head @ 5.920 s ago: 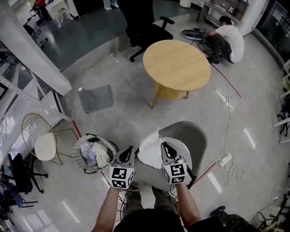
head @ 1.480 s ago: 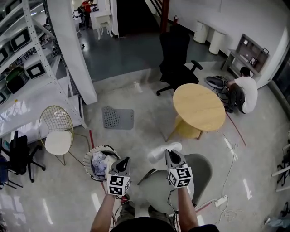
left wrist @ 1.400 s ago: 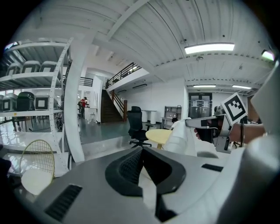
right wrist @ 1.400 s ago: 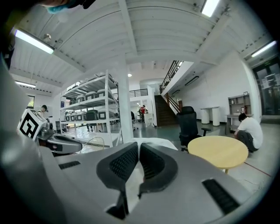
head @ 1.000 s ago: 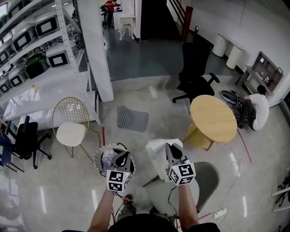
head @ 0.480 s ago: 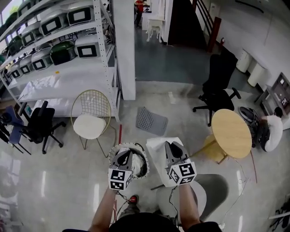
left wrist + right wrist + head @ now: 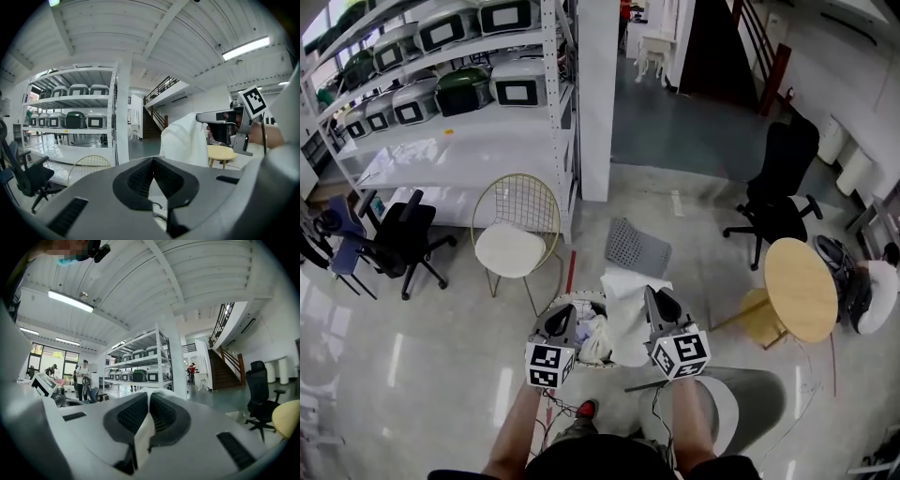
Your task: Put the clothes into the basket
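- Head view: both of my tools show. My left gripper [image 7: 558,321] sits over the left rim of the one wire basket [image 7: 577,297]. Its jaws meet at the tips with nothing pinched.
- My right gripper [image 7: 654,302] is clamped on one white cloth [image 7: 623,314]. The cloth hangs from the jaws and overlaps the basket's right side. More clothes [image 7: 596,343] lie heaped inside the basket, too tangled to count.
- Around the basket I count one gold wire chair [image 7: 516,230], one black office chair [image 7: 398,246] at the left and a second office chair [image 7: 778,192] at the right. There is also one round wooden table [image 7: 802,289] and one grey mat [image 7: 637,246] on the floor.
- Each tool carries one marker cube [image 7: 548,364] with black-and-white square patterns. The labels on the units of the shelf rack [image 7: 450,155] are too small to read.
- Left gripper view: my left jaws are closed tip to tip and empty. Off to the right is my other tool with the cloth draped down from it, and one cube face is showing.
- Right gripper view: the pads are pressed shut on a strip of the white cloth. Far off I make out a person [image 7: 51,372], a second person [image 7: 84,376] and a third person in red [image 7: 191,372]. There is one staircase [image 7: 225,366].
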Tool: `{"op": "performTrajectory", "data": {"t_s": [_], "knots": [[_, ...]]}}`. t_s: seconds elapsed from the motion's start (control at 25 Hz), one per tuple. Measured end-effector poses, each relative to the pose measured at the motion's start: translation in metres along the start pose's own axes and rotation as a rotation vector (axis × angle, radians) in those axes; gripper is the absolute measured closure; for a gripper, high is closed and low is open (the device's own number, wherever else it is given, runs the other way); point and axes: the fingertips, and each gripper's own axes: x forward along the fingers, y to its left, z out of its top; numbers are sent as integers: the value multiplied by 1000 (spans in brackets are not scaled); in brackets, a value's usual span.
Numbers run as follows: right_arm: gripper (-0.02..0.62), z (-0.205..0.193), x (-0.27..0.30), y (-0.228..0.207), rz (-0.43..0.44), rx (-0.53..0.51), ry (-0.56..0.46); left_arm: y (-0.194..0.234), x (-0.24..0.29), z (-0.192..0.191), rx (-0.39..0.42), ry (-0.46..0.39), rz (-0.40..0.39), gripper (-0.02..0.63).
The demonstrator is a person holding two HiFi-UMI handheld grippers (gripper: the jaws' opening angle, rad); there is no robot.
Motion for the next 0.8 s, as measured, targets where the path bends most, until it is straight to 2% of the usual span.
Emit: {"op": "performTrajectory", "data": {"t_s": [0.44,0.8], "knots": [[560,-8,60,47,64,5,14,66,-15,-8,-27,5,64,600],[560,-57,87,62,83,37,112,99,-17,-34,-67,43,99,600]]}}
